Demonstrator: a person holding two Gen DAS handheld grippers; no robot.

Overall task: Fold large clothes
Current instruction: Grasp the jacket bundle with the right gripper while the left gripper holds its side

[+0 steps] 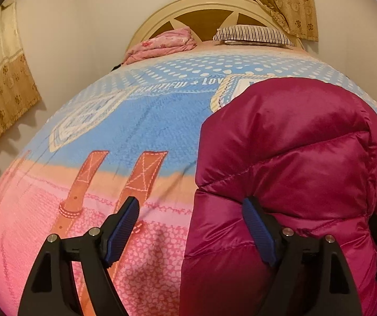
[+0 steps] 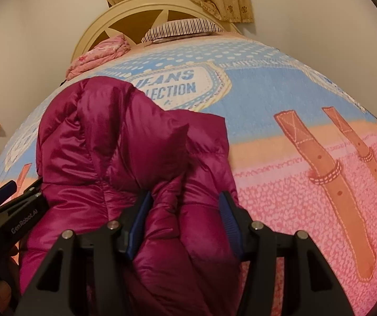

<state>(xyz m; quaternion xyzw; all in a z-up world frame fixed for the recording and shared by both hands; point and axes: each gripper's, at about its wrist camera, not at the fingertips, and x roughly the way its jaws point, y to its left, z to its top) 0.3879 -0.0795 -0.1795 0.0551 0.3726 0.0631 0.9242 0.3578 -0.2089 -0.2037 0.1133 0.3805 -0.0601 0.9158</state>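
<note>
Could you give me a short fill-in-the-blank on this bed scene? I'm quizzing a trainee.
1. The puffy jacket lying on the bed is ____ in colour.
2. The right tool has a bulge of the ____ between its pads.
3. The left tool stands ____, its left pad over the blanket.
4. By the headboard lies a ____ pillow.

Missing: magenta; jacket; open; striped

The down jacket (image 2: 125, 158) lies on the bed (image 2: 280, 158), piled up just ahead of both tongs. A fold of it sits between the fingers of the right tongs (image 2: 181, 223). The left tongs (image 1: 191, 226) straddle the jacket's left edge, bare bed to their left. Far beyond the tongs, a folded blanket (image 1: 162, 44) and a pillow (image 1: 251, 35) lie side by side before the headboard (image 1: 204, 2).
</note>
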